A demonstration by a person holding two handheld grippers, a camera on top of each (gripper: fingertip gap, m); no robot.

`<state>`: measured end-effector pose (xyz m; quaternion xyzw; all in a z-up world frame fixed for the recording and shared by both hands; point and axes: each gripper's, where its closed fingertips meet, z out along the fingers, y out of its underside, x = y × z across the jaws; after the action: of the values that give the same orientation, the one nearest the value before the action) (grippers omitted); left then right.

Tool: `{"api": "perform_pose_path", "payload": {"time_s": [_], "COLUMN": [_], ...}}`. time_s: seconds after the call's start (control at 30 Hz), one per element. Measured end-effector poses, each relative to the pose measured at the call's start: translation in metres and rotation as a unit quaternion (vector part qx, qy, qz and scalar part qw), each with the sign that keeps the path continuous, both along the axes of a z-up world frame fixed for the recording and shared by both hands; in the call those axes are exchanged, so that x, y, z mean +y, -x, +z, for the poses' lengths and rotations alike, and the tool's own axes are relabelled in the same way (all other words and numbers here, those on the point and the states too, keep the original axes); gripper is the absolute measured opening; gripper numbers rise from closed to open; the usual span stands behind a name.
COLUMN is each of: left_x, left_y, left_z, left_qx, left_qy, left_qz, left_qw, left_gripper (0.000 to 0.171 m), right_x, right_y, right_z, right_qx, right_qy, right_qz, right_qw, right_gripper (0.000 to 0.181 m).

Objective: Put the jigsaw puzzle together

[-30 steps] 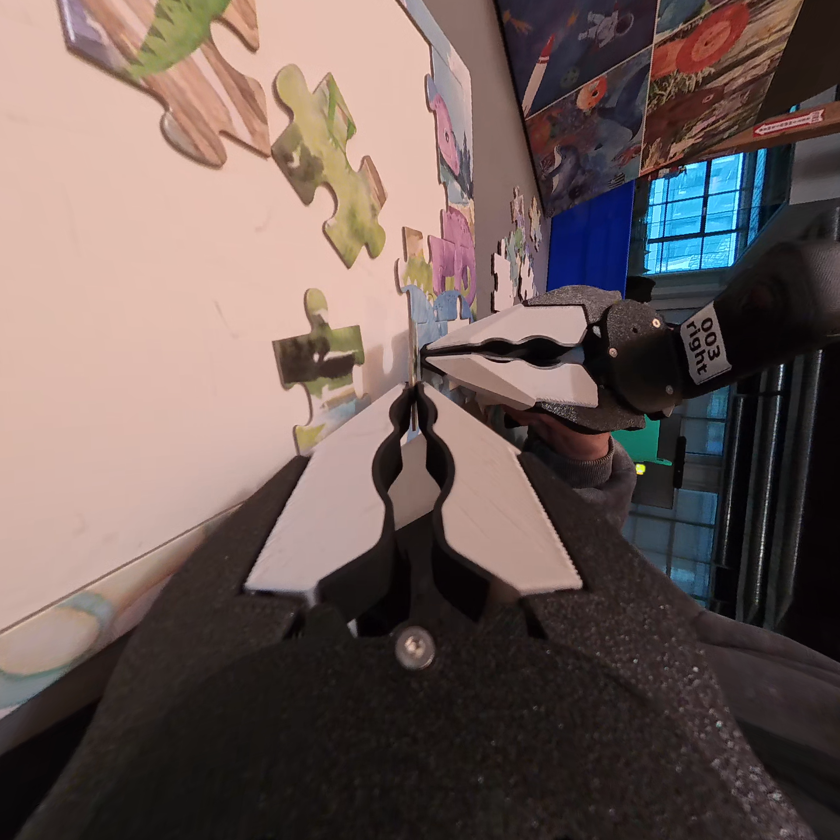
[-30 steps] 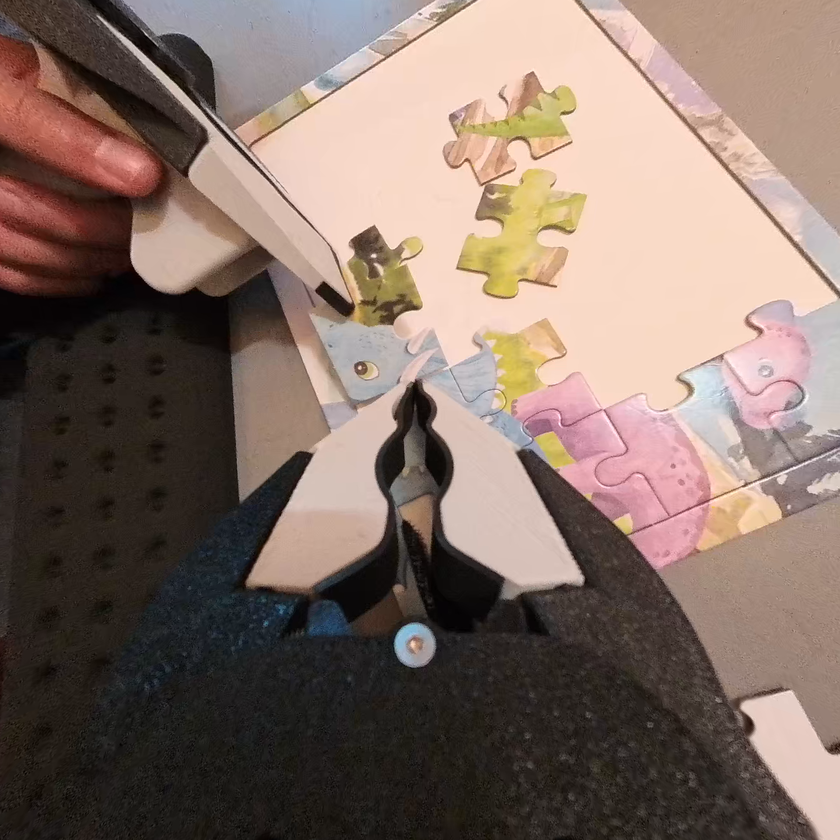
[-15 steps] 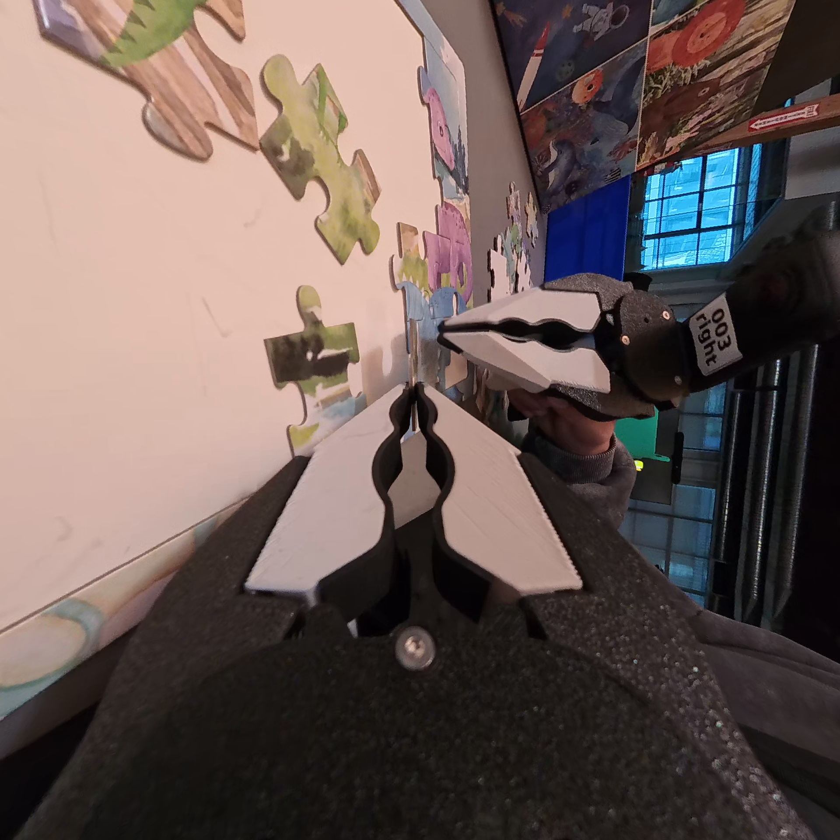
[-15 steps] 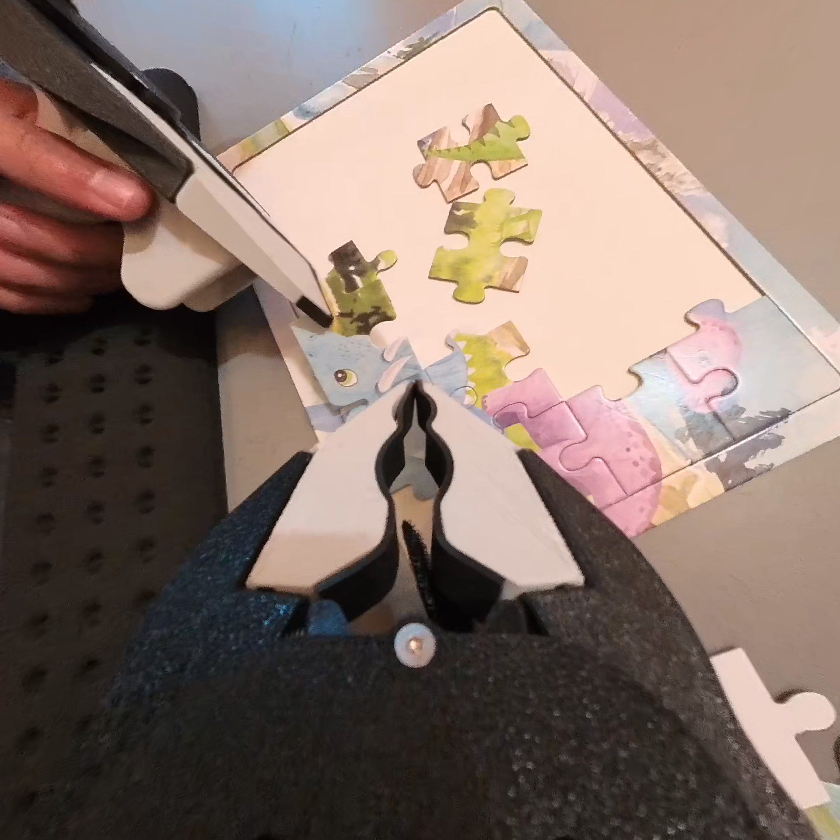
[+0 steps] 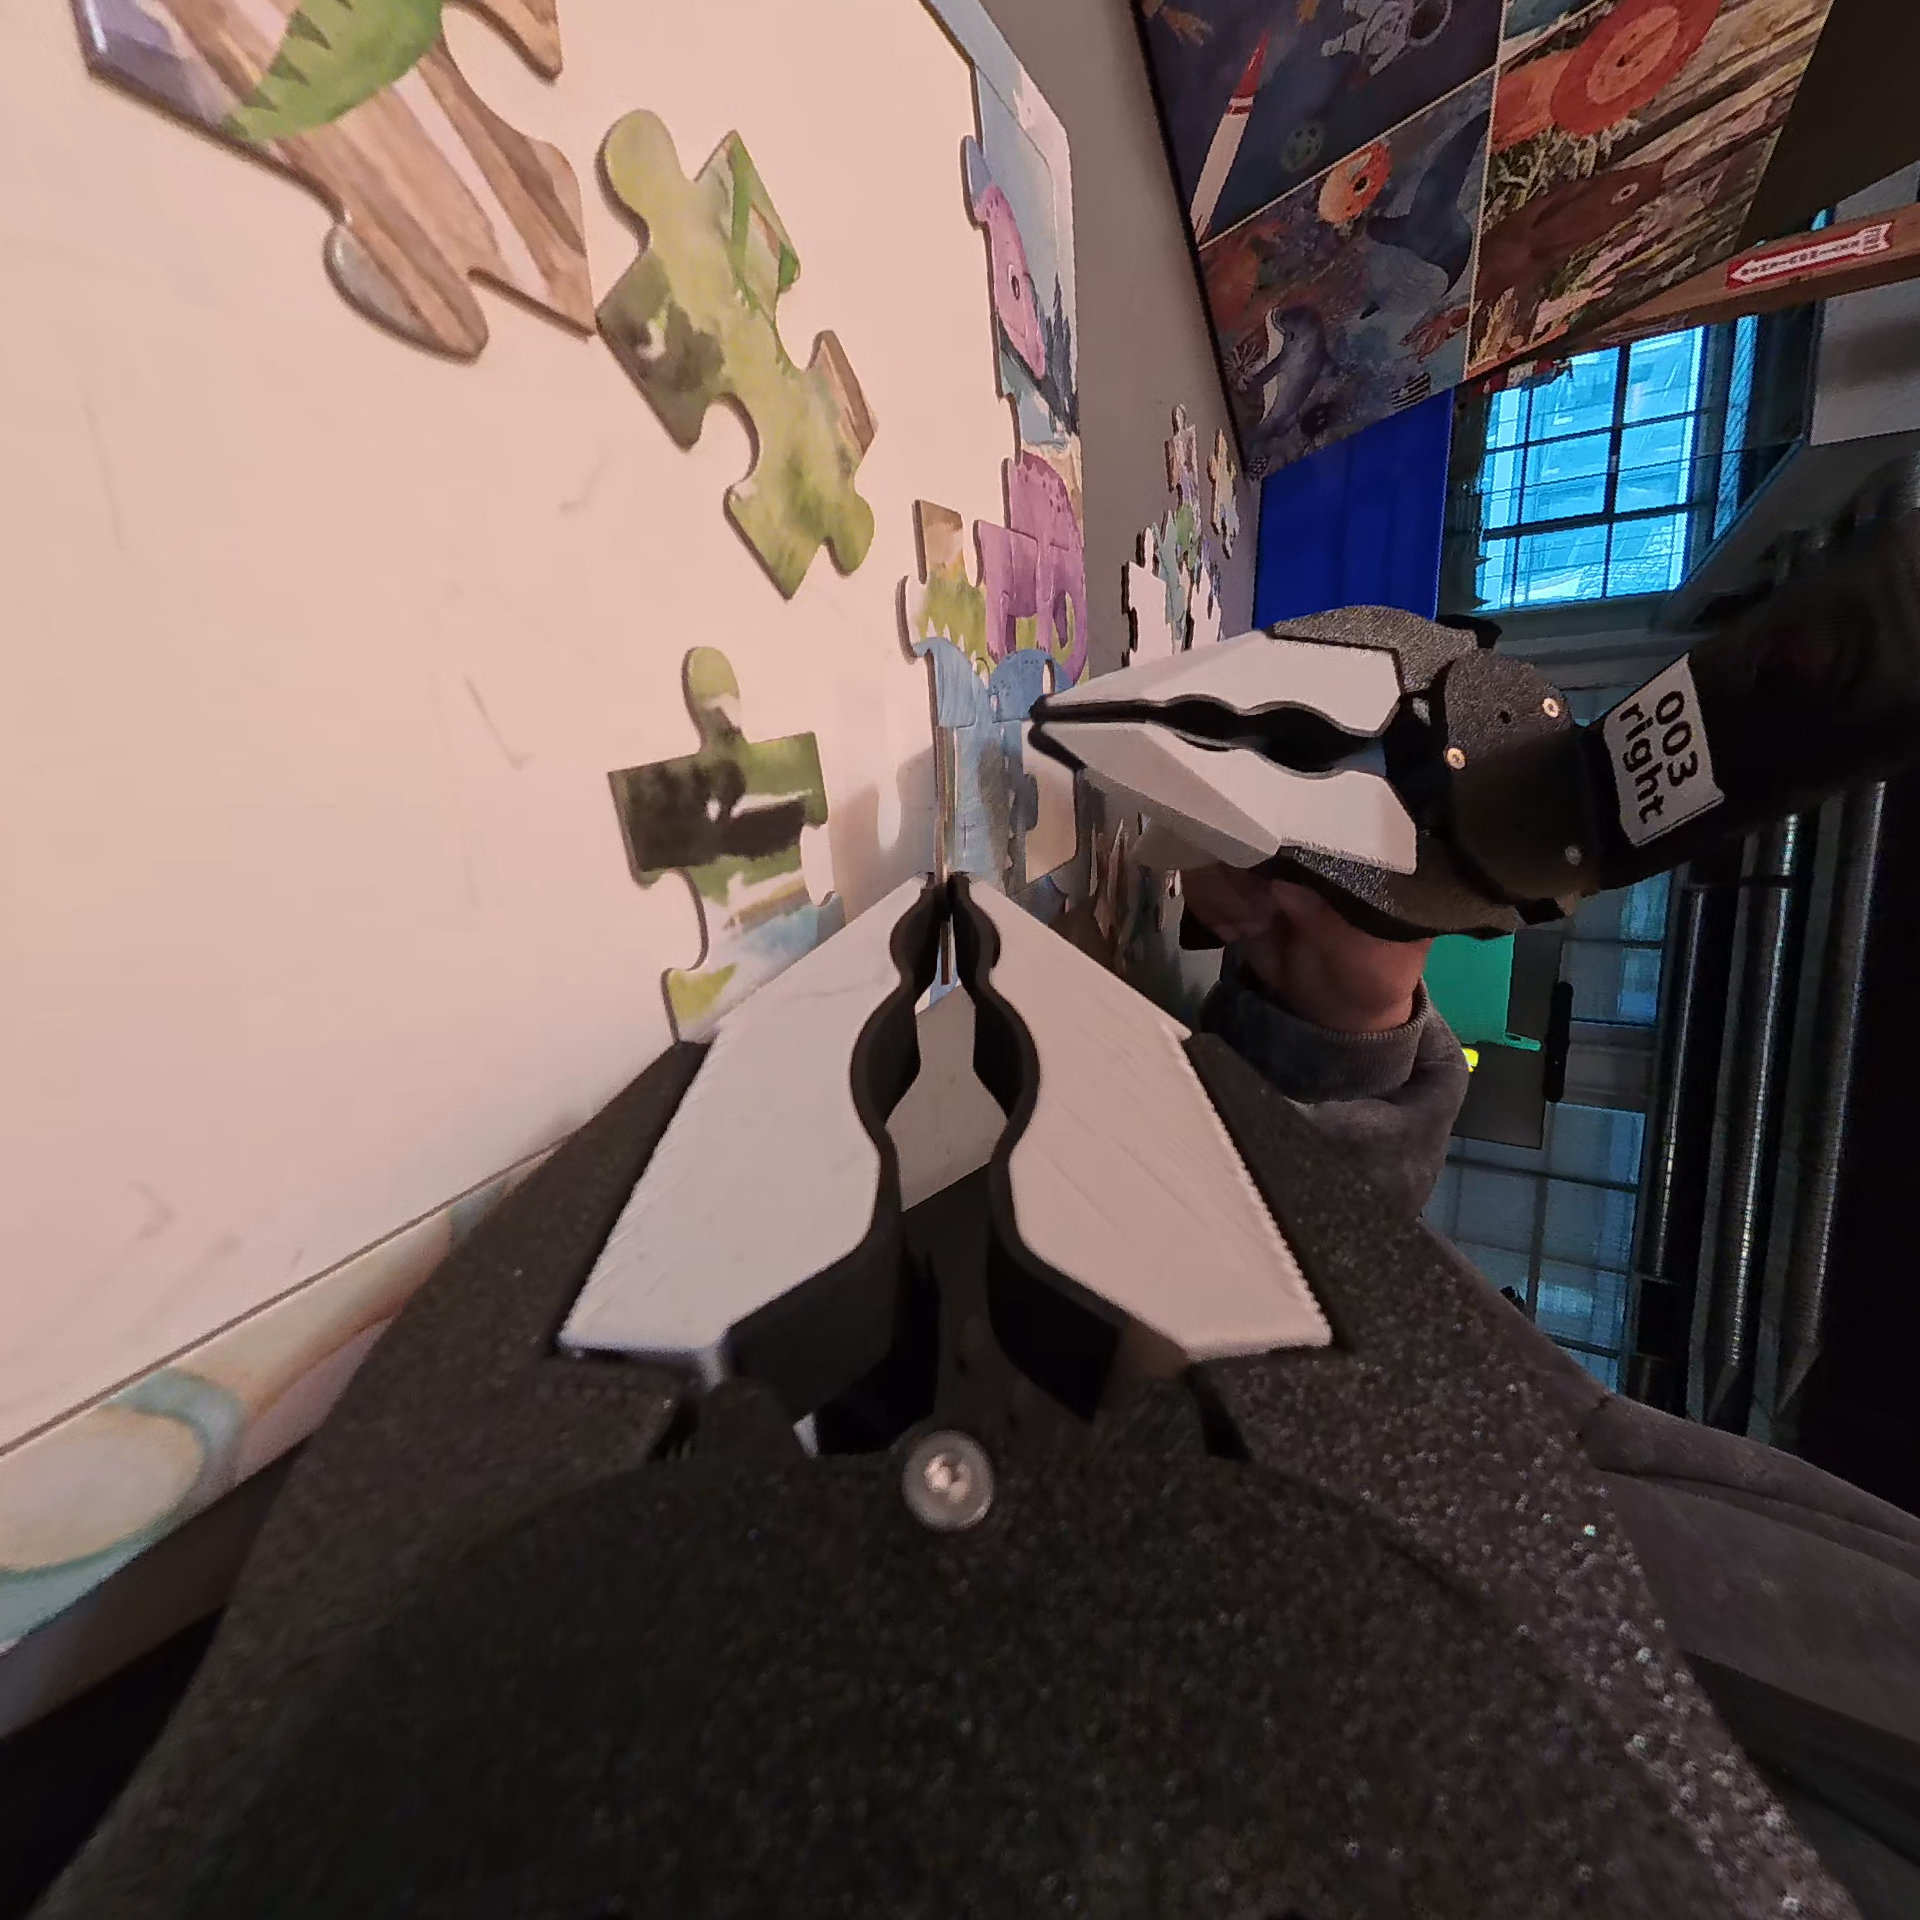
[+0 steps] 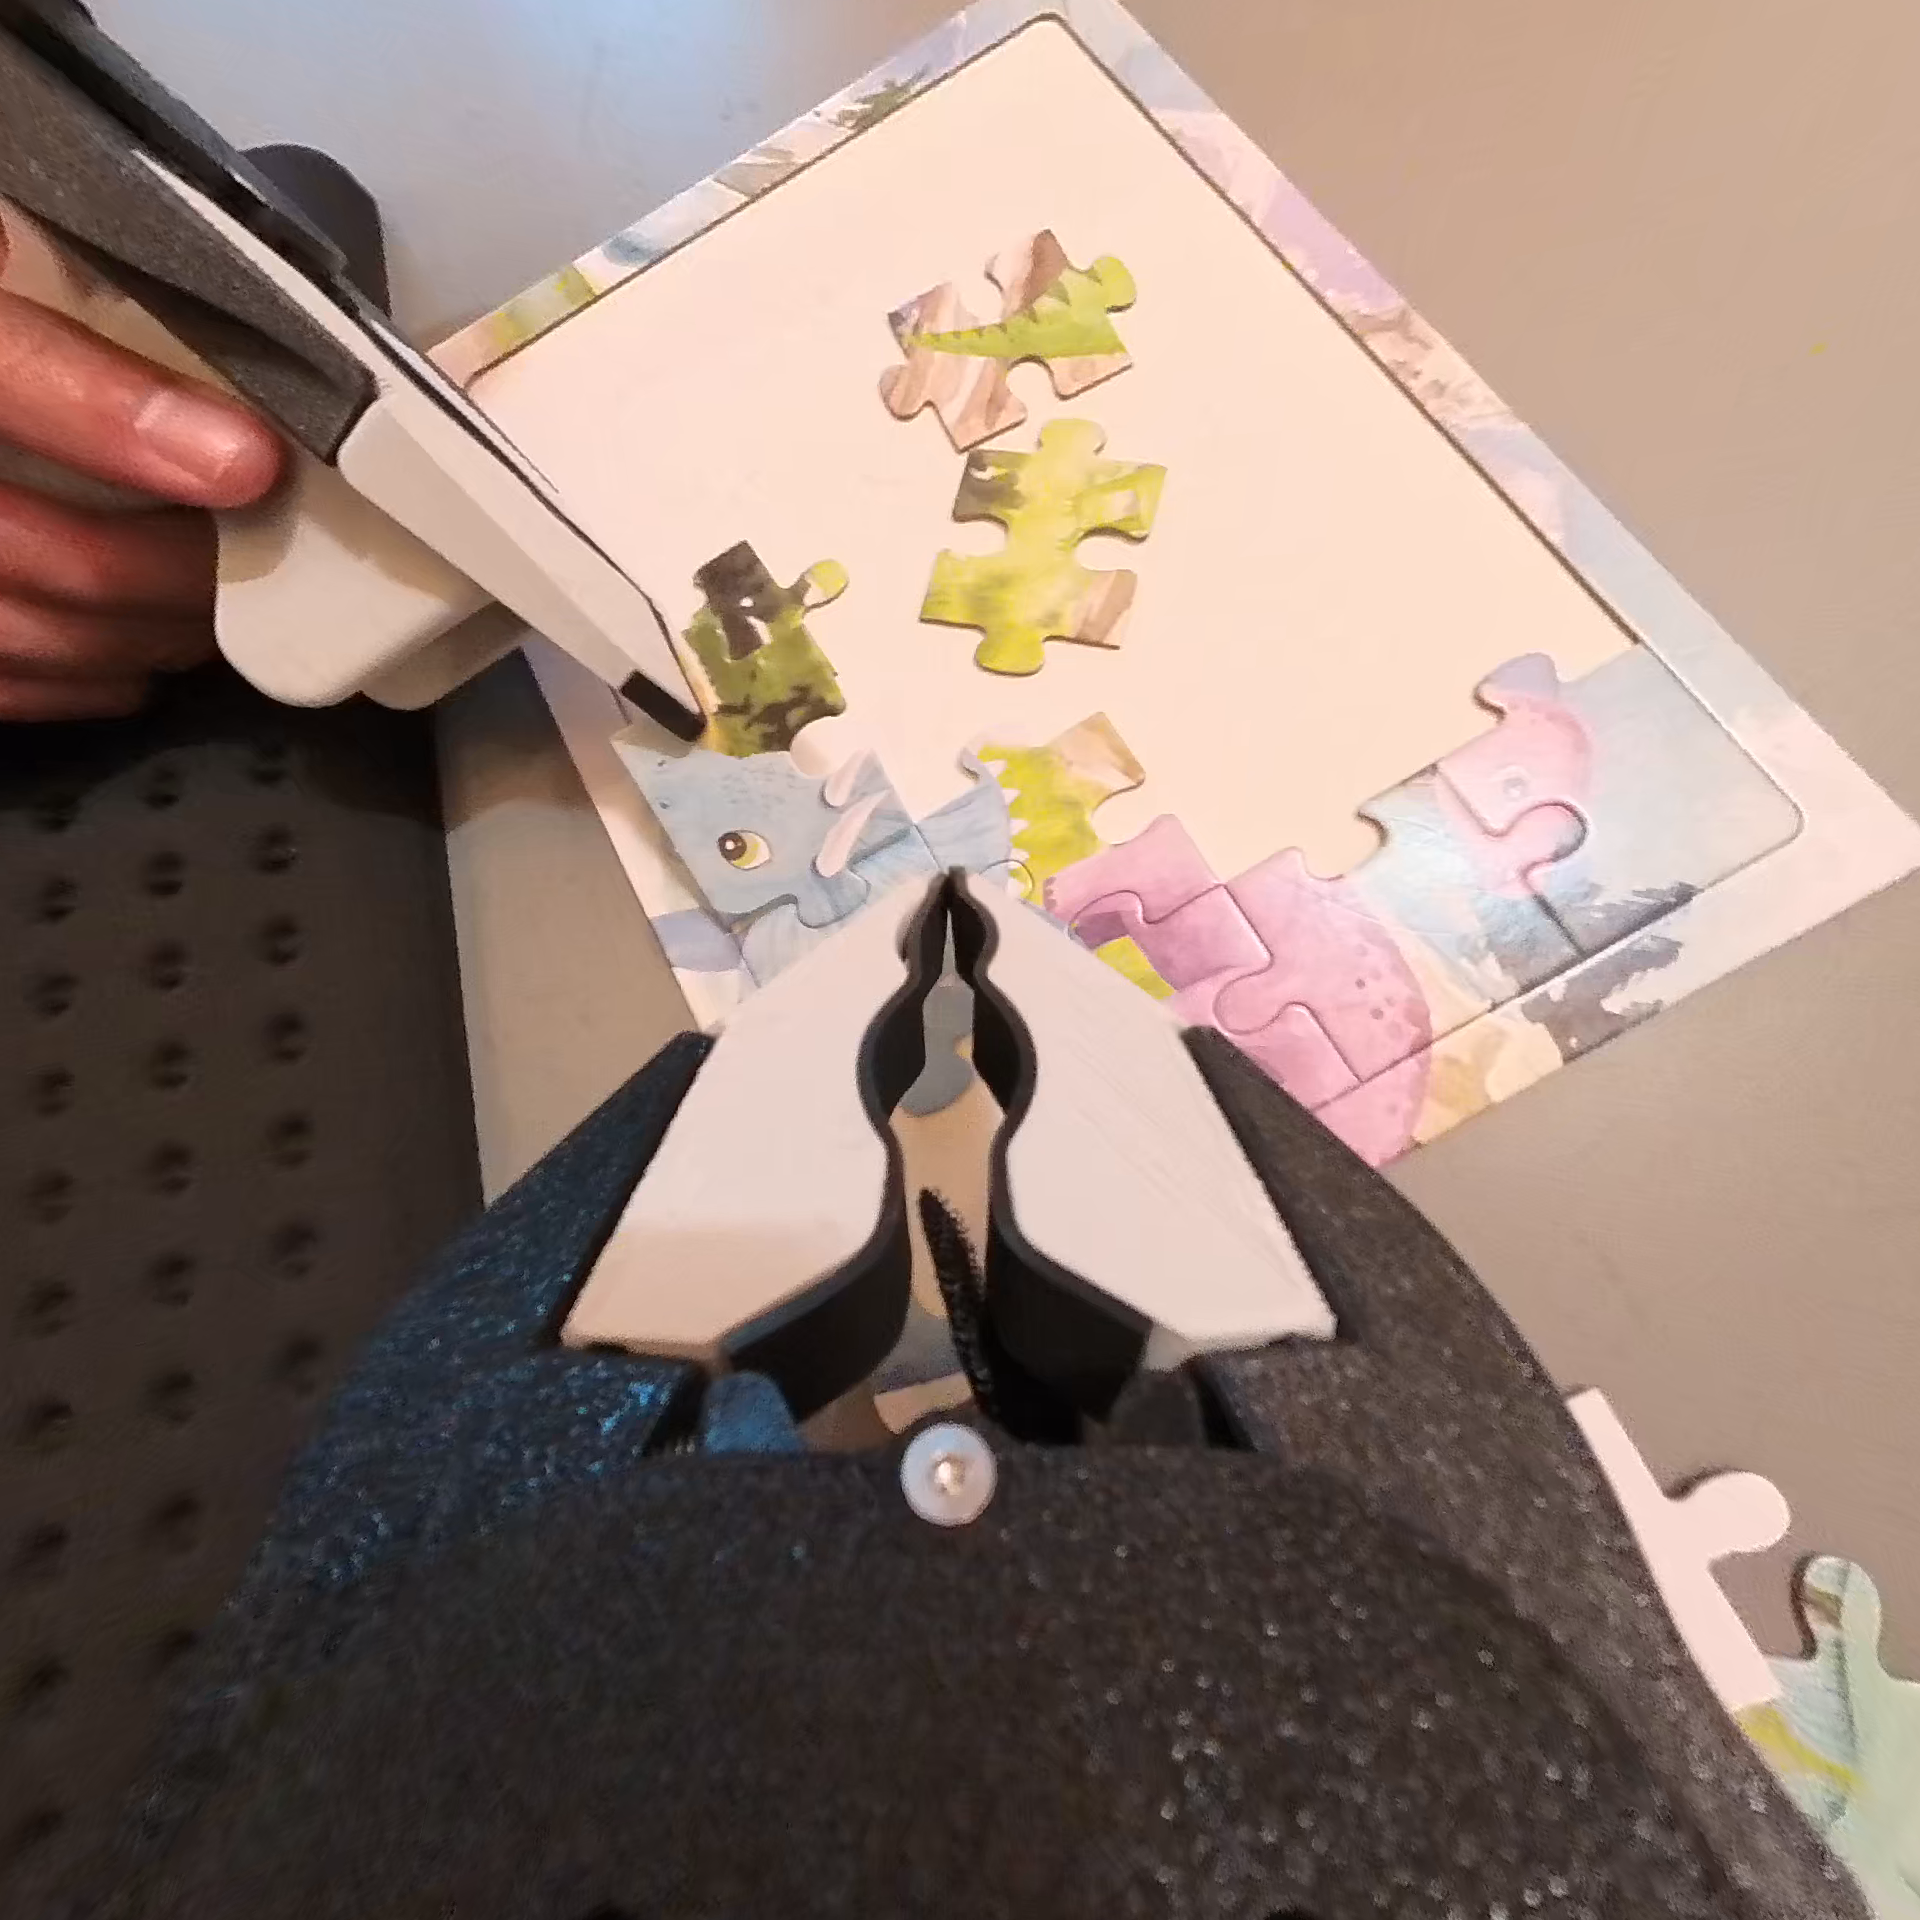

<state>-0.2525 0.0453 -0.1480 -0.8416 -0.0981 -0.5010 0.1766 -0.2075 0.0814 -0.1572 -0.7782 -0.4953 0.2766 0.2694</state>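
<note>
**A:** What does the left gripper (image 6: 665, 717) hold?

**B:** Its jaws are closed on the corner of the blue dinosaur piece (image 6: 748, 831). In the left wrist view I see only the thin edge of a piece between the tips. I think it pinches the corner so the rest of the piece is free to drop into its place.

**A:** Where is this piece?

**B:** At the near left corner of the puzzle tray (image 6: 1299, 312), partly over the tray's border. It does not look fully seated yet. The dark green piece (image 6: 764, 665) lies just beside it, touching or almost touching; I cannot tell which.

**A:** And the right gripper (image 6: 951, 883)?

**B:** Its jaws are closed too, with nothing between them. It hangs over the blue pieces, probably to press the piece flat with its tip.

**A:** Further to the right?

**B:** Two loose pieces, the striped brown piece (image 6: 997, 332) and the light green piece (image 6: 1049, 551), wait in the bare middle. The joined purple row (image 6: 1247, 935) runs along the near edge up to the right corner. More spare pieces (image 6: 1662, 1538) lie on the tabletop (image 6: 1558, 156), outside the tray.
</note>
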Motion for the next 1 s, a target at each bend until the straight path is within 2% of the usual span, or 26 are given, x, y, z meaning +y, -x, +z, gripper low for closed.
{"api": "perform_pose_path", "payload": {"time_s": [0.43, 0.7, 1.0], "left_x": [0.0, 0.0, -0.001], "left_y": [0.0, 0.001, 0.001], "left_z": [-0.001, -0.002, -0.006], "left_qx": [0.001, 0.005, 0.019], "left_qy": [0.0, 0.002, 0.005], "left_qz": [0.0, 0.0, -0.002], "left_qw": [1.0, 1.0, 1.0], "left_gripper": [0.001, 0.002, 0.003], "right_x": [-0.008, -0.017, -0.026], "right_y": [0.004, 0.015, 0.018], "right_z": [-0.003, 0.012, -0.009], "right_qx": [-0.007, 0.041, -0.013], "right_qy": [0.001, 0.017, -0.004], "right_qz": [0.017, 0.032, 0.058], "right_qw": [1.0, 0.999, 0.998], "right_gripper": [0.0, 0.0, 0.0]}}
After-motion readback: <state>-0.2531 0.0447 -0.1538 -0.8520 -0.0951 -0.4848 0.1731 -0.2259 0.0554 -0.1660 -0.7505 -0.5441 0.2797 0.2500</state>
